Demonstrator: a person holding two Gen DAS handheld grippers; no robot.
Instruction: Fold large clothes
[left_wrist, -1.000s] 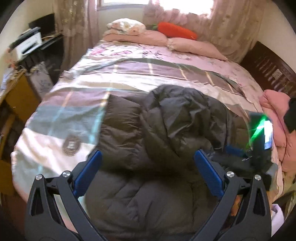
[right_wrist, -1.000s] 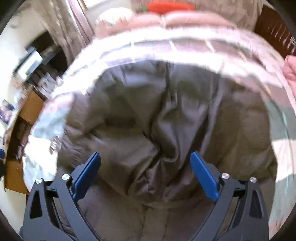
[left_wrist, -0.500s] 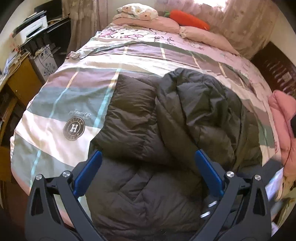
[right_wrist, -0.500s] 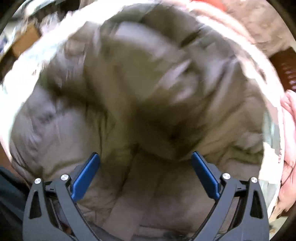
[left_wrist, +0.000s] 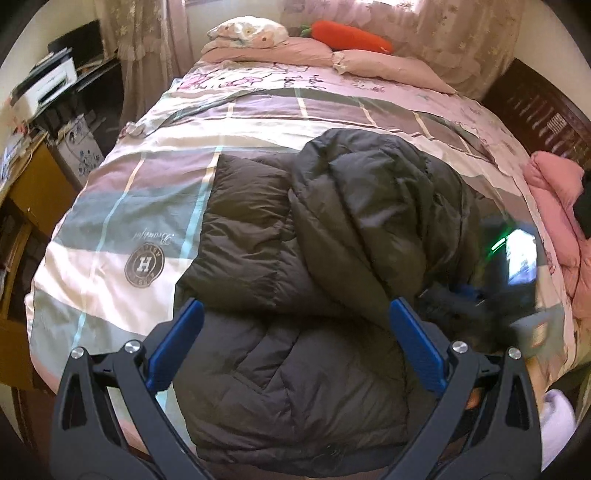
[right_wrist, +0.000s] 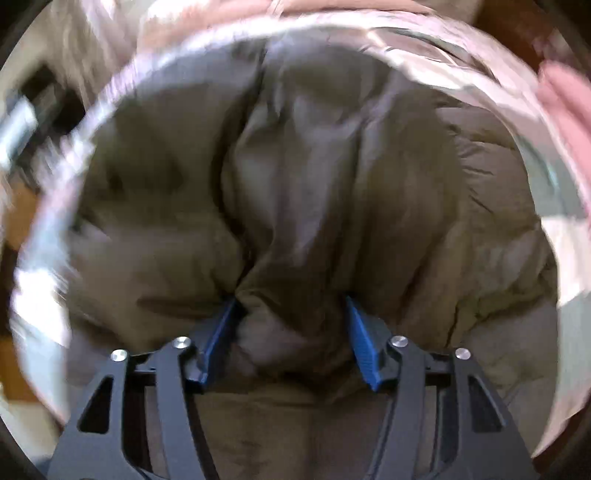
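Observation:
A dark brown-black puffer jacket (left_wrist: 295, 280) lies bunched on the near half of the bed, its upper part heaped to the right. My left gripper (left_wrist: 293, 343) is open and empty, hovering above the jacket's near part. My right gripper (right_wrist: 291, 332) has its blue jaws partly closed around a fold of the jacket (right_wrist: 295, 206), which fills that blurred view. In the left wrist view the right gripper (left_wrist: 476, 295) appears as a blurred dark shape at the jacket's right side.
The bed (left_wrist: 122, 221) has a pink, grey and white checked cover. Pillows (left_wrist: 295, 48) and an orange carrot plush (left_wrist: 347, 35) lie at the head. A pink garment (left_wrist: 554, 199) lies at the right edge. A wooden desk (left_wrist: 33, 184) and a printer (left_wrist: 44, 85) stand on the left.
My right gripper's jaws have gone from wide open to closing on a fold of the jacket. The left gripper has pulled back a little and stays open.

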